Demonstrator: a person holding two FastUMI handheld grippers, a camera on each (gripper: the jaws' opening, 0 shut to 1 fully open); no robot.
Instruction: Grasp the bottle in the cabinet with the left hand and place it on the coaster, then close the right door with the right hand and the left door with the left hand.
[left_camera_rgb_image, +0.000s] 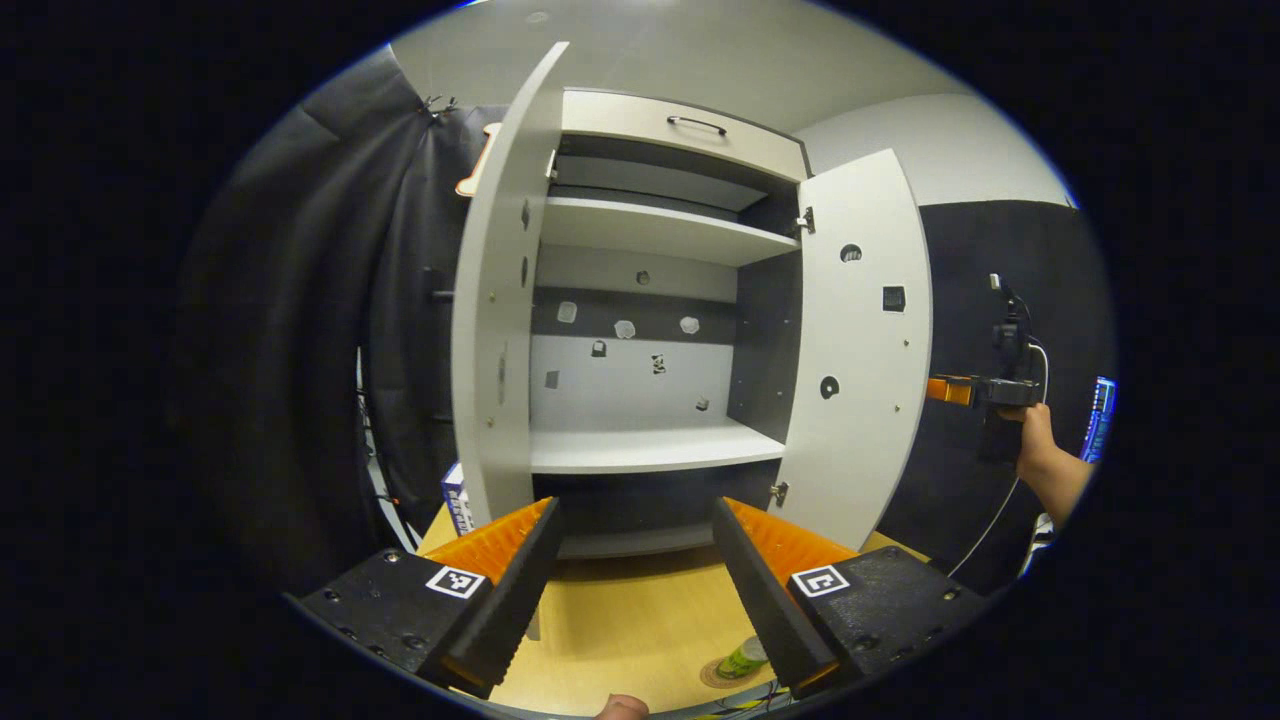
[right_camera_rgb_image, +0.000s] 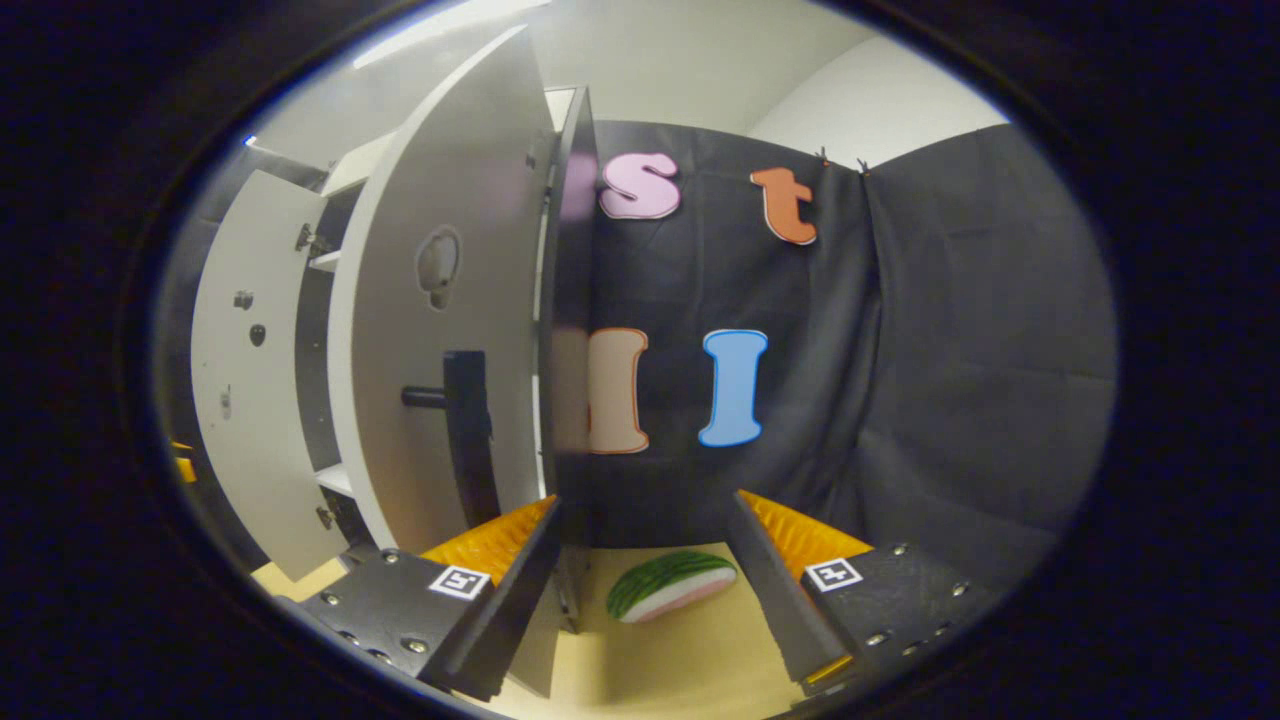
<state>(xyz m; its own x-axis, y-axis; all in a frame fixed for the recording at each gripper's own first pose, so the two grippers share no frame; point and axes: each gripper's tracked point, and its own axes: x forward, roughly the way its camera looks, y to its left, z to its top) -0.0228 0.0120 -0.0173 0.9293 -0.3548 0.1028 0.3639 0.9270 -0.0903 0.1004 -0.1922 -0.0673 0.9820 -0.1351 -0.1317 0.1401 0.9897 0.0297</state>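
A green bottle (left_camera_rgb_image: 745, 657) stands on the round coaster (left_camera_rgb_image: 718, 676) on the wooden table, just below my left gripper's right finger. My left gripper (left_camera_rgb_image: 635, 505) is open and holds nothing, facing the white cabinet (left_camera_rgb_image: 650, 450), whose shelves are bare. The left door (left_camera_rgb_image: 495, 300) and right door (left_camera_rgb_image: 860, 340) both stand wide open. My right gripper (right_camera_rgb_image: 643, 500) is open, just right of the right door's (right_camera_rgb_image: 440, 330) outer face with its black handle (right_camera_rgb_image: 465, 430). The left door (right_camera_rgb_image: 245, 370) shows beyond it. From the left gripper view, the right gripper (left_camera_rgb_image: 960, 390) hovers behind the right door, held by a hand (left_camera_rgb_image: 1040, 450).
A toy watermelon slice (right_camera_rgb_image: 670, 585) lies on the table (right_camera_rgb_image: 680, 650) between the right gripper's fingers, near the black cloth wall. A small blue and white box (left_camera_rgb_image: 455, 495) sits behind the left door. A drawer with a handle (left_camera_rgb_image: 697, 124) tops the cabinet.
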